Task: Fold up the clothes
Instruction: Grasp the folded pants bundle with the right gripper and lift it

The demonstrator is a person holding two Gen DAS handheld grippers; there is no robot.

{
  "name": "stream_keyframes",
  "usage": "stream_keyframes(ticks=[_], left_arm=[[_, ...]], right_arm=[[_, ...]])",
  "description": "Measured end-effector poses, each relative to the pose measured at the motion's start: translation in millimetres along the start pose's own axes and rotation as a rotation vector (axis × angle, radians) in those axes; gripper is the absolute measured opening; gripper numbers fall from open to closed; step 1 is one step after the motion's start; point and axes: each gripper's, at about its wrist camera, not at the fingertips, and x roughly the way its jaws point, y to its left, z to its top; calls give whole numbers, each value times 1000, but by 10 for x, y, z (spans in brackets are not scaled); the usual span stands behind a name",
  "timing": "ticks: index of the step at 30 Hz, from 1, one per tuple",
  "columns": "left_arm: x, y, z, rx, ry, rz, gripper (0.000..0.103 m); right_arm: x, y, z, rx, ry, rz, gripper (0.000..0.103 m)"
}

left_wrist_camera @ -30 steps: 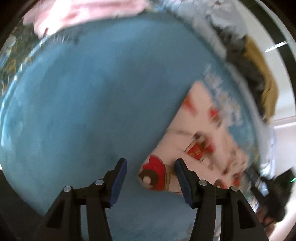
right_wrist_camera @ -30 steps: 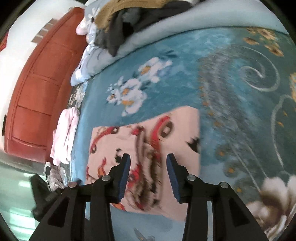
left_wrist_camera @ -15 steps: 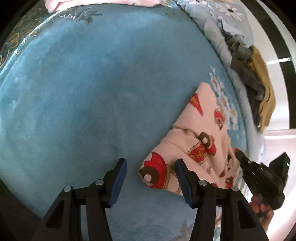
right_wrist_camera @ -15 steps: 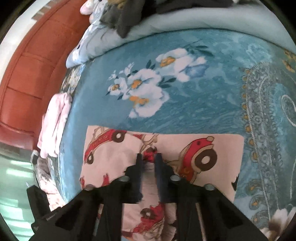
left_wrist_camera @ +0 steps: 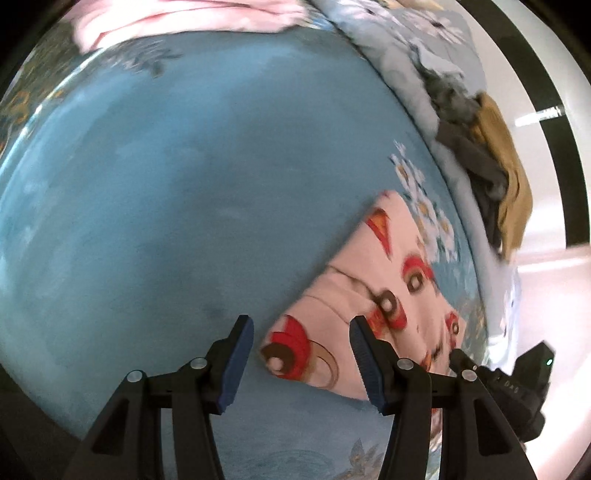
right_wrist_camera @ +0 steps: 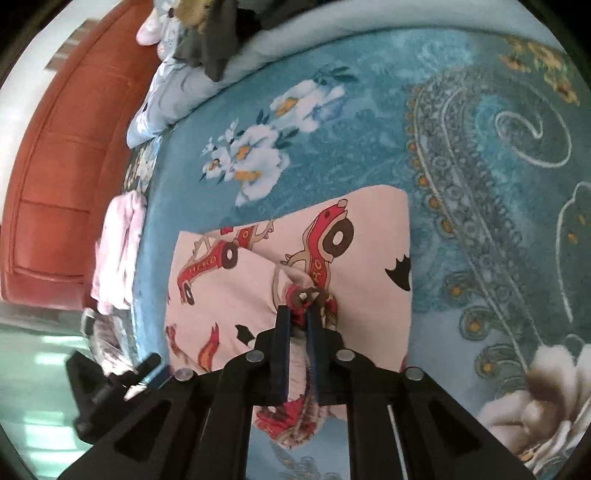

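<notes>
Pink fabric printed with red cartoon cars, a folded garment (left_wrist_camera: 373,291), is seen in the left wrist view lying on a blue bed cover (left_wrist_camera: 184,192), to the right of centre. The left tongs (left_wrist_camera: 301,354) are held wide open just above the cover, and the garment's near corner is framed between the two blue pads without being touched by either. A heap of grey and mustard clothes (left_wrist_camera: 495,173) is seen along the far edge of the bed, and a pink cloth (left_wrist_camera: 184,18) is seen at the top. In the right wrist view the same garment (right_wrist_camera: 369,258) is spread flat on the flowered blue cover (right_wrist_camera: 480,147), directly ahead of the right tongs (right_wrist_camera: 299,299). These tongs are closed on a bunched ridge of the garment near its middle, the fabric being pinched between the pads. A red-brown headboard (right_wrist_camera: 55,177) is seen at the left.
</notes>
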Motion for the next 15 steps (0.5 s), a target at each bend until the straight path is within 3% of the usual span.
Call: stream_keyframes(ticks=[3,4,8,15], left_arm=[[47,-109,-23,48,13,16,58],[52,-108,-27,51,16,16,58],[106,-63,24,22,28,15,58],[245,33,9,-41,73,37,58]], right_arm=[[22,78,-26,-68,17,-79,32],[19,62,-52,-80,19,-82,33],[135,-76,-133,-19,71,-17,38],[150,-216,-219,101,25,82,44]])
